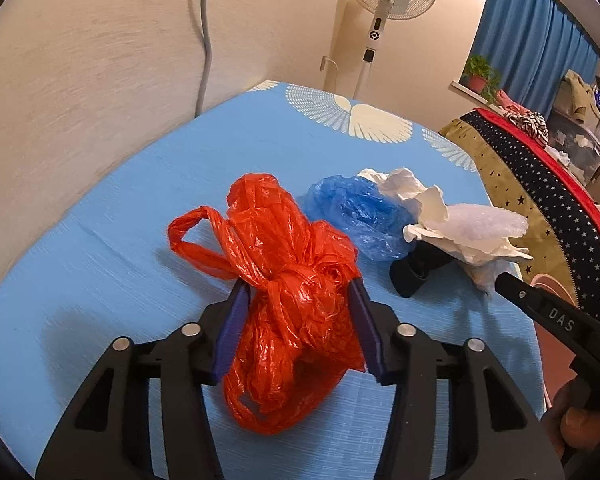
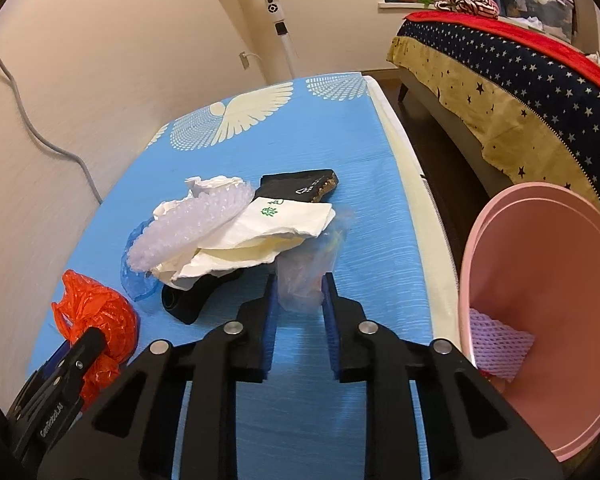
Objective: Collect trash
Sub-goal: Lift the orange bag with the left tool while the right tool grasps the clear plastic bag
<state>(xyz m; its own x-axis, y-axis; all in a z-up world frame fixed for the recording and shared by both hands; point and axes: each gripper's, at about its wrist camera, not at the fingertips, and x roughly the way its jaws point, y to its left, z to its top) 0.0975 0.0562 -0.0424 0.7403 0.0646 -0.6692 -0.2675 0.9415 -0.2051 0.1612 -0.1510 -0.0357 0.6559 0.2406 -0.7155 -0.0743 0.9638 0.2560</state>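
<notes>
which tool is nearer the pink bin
Right. The right tool, closed on a clear plastic bag, sits just left of the pink bin by the table's right edge. The left tool, gripping the red bag, is farther left across the table.

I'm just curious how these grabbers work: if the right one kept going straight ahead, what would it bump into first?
The crumpled clear plastic bag, already between its fingers. Beyond it probably the white paper wrapper with green print, though depth is unclear.
</notes>
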